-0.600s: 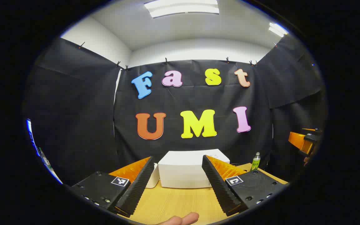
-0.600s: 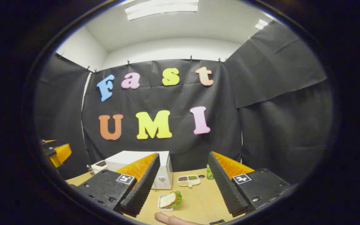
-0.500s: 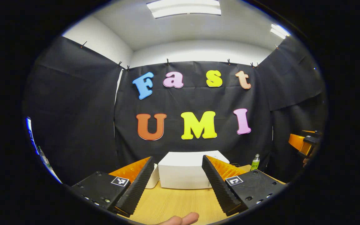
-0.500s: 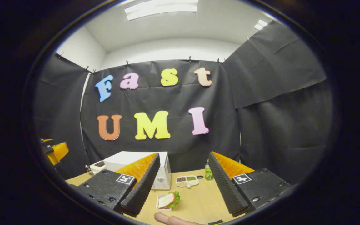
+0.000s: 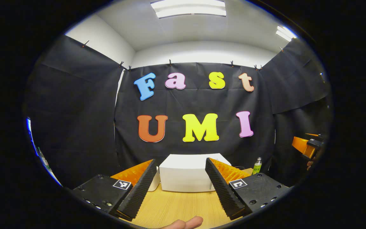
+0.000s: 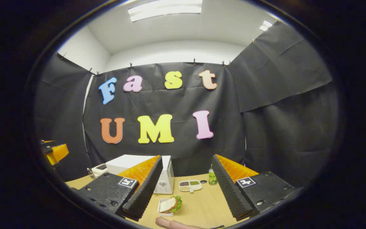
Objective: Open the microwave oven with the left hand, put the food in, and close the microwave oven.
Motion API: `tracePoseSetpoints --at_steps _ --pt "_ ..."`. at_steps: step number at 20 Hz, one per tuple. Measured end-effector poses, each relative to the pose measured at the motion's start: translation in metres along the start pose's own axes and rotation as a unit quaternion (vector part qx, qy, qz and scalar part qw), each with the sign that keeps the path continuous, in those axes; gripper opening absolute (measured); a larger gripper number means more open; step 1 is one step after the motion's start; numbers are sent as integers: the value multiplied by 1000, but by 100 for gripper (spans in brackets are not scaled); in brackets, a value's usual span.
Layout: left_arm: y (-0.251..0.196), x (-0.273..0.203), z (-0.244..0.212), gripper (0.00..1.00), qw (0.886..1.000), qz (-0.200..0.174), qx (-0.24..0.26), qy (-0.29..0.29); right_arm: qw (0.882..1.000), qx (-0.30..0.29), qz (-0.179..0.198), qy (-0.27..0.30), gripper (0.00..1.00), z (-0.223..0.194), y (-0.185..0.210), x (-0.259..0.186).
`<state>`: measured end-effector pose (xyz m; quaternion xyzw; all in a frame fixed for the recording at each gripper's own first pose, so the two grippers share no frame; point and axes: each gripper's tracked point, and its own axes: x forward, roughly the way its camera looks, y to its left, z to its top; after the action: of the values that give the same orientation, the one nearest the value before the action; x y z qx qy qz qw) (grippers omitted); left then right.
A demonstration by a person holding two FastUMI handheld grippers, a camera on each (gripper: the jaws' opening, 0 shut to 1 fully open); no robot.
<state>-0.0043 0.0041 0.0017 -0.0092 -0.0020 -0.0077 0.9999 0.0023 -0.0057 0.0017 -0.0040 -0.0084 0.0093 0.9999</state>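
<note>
**Both hand-held grippers released above the tabletop, microwave closed**

I held my left hand-held gripper (image 5: 177, 187) released, its two fingers spread wide with nothing between them, raised over the near part of the wooden tabletop (image 5: 183, 205). Straight ahead of it, between the fingers as I looked along them, stood the white microwave oven (image 5: 186, 173) at the far side of the tabletop, against the black cloth wall. From that view I saw its plain white side and top. A small white appliance (image 5: 155, 182) stood just beside it on its left, partly hidden behind my finger. A green bottle (image 5: 257, 165) stood upright to the right of the microwave, well apart from it.

My right hand-held gripper (image 6: 186, 187) was likewise released, fingers wide apart and grasping nothing. In the right gripper view the microwave oven (image 6: 164, 176) showed its front corner with a round knob, and its door looked shut. The food, a sandwich (image 6: 169, 204) with lettuce at its edge, lay in a small white dish (image 6: 163, 210) on the tabletop, in front of the microwave and apart from it. Farther back, a small divided tray (image 6: 190, 185) lay just beside the microwave, with the bottle (image 6: 213, 179) near it. A fingertip (image 6: 170, 223) of mine showed at the bottom edge.
</note>
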Motion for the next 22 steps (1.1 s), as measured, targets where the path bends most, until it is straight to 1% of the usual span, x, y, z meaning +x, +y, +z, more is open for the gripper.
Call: tracePoseSetpoints --at_steps 6,9,11,12,13,14,15,17,19,22 --pt "5 7 0 96 1000 7 1 -8 1000 -8 1 -16 99 6 -3 0" --pt "0 21 3 97 1000 12 -8 -17 1000 -5 4 -22 99 7 -9 3" --pt "-7 38 3 96 1000 14 -10 -25 1000 -5 -1 -27 99 7 -19 8" --pt "-11 48 3 96 999 17 -10 -28 1000 -5 -4 -30 91 9 -23 10" --pt "-17 58 0 96 999 15 -9 -27 999 -6 -5 -33 98 9 -25 11" --pt "-26 68 -5 86 1000 7 -9 -23 999 -6 -4 -35 98 9 -26 13" --pt "-41 77 -9 96 999 -19 -12 -26 999 -5 -2 -37 98 10 -28 14" --pt "-72 96 -9 95 996 -63 -32 -46 999 -4 4 -38 99 8 -30 17" --pt "-77 118 -29 95 997 -55 -32 -33 999 -6 8 -38 99 6 -34 20" --pt "-98 157 -59 95 998 -51 -15 -12 999 -9 8 -41 99 3 -45 23"
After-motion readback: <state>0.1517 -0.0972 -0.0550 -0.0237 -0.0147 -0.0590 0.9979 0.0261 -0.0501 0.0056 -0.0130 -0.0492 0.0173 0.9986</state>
